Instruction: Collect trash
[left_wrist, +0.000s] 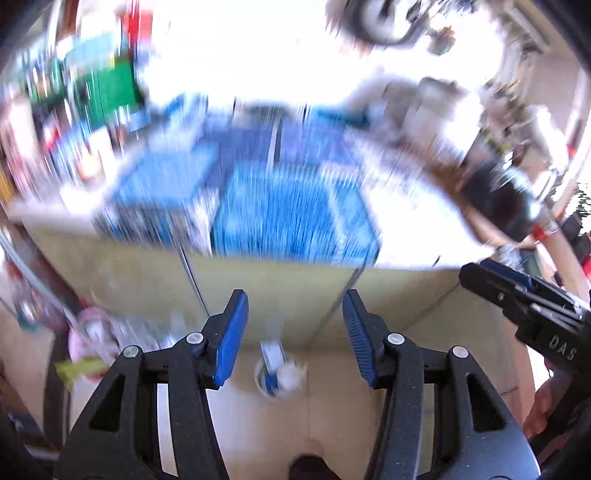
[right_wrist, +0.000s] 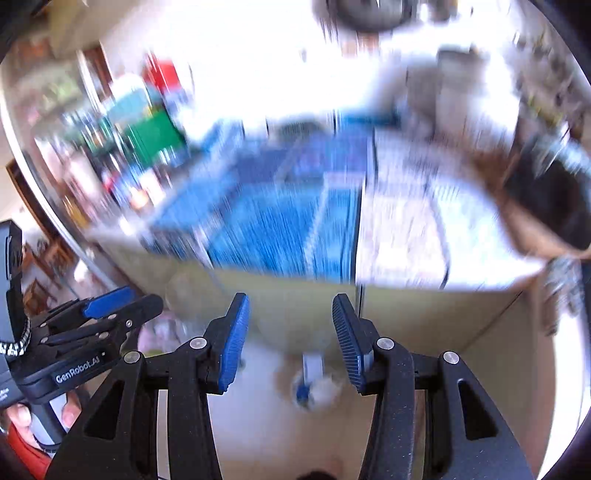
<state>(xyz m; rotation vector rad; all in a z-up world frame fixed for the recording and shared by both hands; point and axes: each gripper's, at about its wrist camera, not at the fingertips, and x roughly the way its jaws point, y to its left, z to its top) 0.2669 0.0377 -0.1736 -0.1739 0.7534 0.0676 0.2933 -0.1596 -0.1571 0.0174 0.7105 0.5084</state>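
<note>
Two tools in view, both empty. On the left wrist view, left gripper (left_wrist: 294, 306) with jaws standing at a middle width, nothing between the blue pads (left_wrist: 232, 339). On the right wrist view, right gripper (right_wrist: 290, 306) with a somewhat narrower gap, also holding nothing. Both pointed downward, side by side, over the near edge of a table (left_wrist: 277, 280) with a pale yellow-green front. On top of the table, blue mats (left_wrist: 295, 214), strongly blurred; behind them a green box (left_wrist: 110, 88), not sharp enough to read.

Below, on the pale floor in front of the table, crumpled white trash (left_wrist: 290, 374) together with a small blue and white piece, perhaps inside a round container; too blurred to say for sure. Lying low between the two fingers in both views, well apart from the pads and touched by neither tool. More to the left on the floor, a pink object (left_wrist: 92, 332) and a yellow-green wrapper (left_wrist: 79, 367), close together. At the lower left of the right wrist view, fingers of a hand (right_wrist: 22, 417) around the handle of the other tool.
</note>
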